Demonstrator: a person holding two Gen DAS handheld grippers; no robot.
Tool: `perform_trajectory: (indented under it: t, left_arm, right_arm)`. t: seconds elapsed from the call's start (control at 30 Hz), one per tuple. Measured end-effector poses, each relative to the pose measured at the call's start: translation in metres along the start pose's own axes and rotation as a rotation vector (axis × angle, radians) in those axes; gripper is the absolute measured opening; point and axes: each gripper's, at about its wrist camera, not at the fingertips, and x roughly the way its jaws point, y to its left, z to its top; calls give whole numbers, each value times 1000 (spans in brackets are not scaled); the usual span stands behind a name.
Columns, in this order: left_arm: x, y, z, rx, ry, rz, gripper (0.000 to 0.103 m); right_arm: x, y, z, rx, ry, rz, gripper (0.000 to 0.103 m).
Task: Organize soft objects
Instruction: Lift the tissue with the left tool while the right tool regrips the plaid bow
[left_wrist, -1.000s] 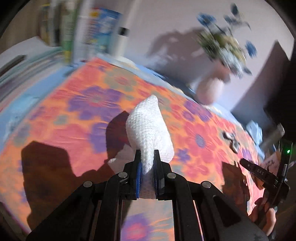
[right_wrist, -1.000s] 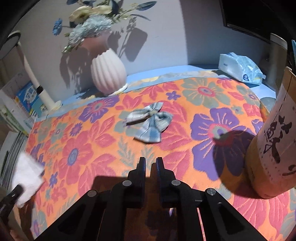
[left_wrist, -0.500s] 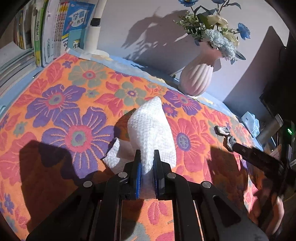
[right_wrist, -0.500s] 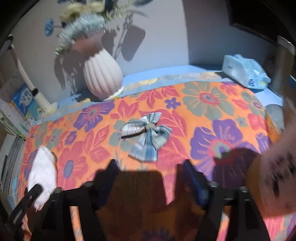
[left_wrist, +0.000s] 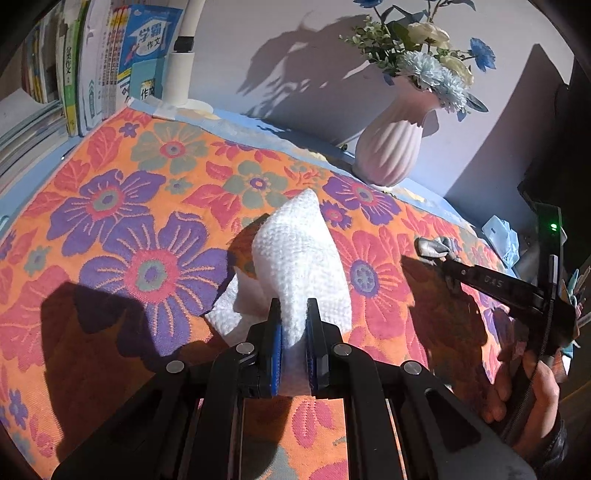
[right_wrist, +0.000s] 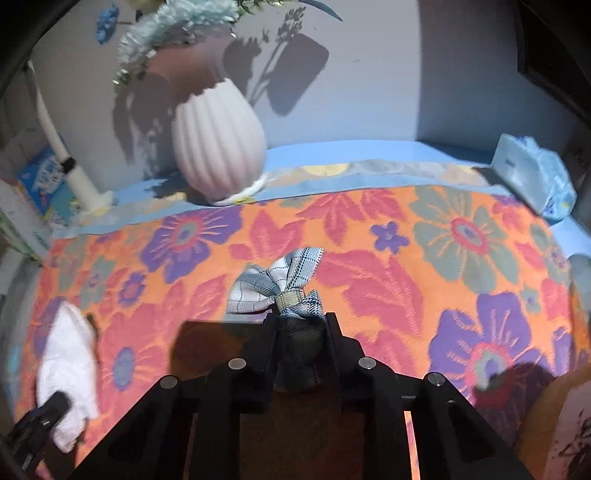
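My left gripper (left_wrist: 293, 306) is shut on a white knitted cloth (left_wrist: 299, 251), whose free end droops onto the orange floral tablecloth (left_wrist: 129, 221). In the right wrist view that cloth (right_wrist: 66, 358) shows at the far left. A blue-grey plaid bow (right_wrist: 273, 284) lies mid-table. My right gripper (right_wrist: 301, 319) is down on the bow; its jaws are closing with the bow's near wing pinched between the pads. From the left wrist view, the right gripper's finger (left_wrist: 480, 282) reaches to the bow (left_wrist: 434, 246), with a hand behind it.
A ribbed pink vase (right_wrist: 218, 144) of flowers stands at the back edge. Books (left_wrist: 92, 74) and a white lamp post (left_wrist: 181, 70) are at the back left. A tissue pack (right_wrist: 532, 177) lies back right, and a bottle (right_wrist: 561, 424) stands at the near right.
The right gripper opened wide, moved forward over the bow and closed around its near wing. The left gripper shifted over the table at first, still holding the white cloth, then kept still.
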Motion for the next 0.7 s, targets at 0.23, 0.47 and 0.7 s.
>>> perform_trajectory:
  t: [0.23, 0.47, 0.7]
  left_arm:
    - [-15, -20, -12, 39, -4, -34, 8]
    - [-33, -49, -28, 87, -6, -88, 8]
    - [-55, -63, -39, 103, -29, -110, 8]
  right_arm:
    - [-35, -6, -31, 59, 4, 63, 23]
    - [-82, -2, -59, 56, -32, 51, 23]
    - [-114, -12, -77, 76, -58, 48, 23]
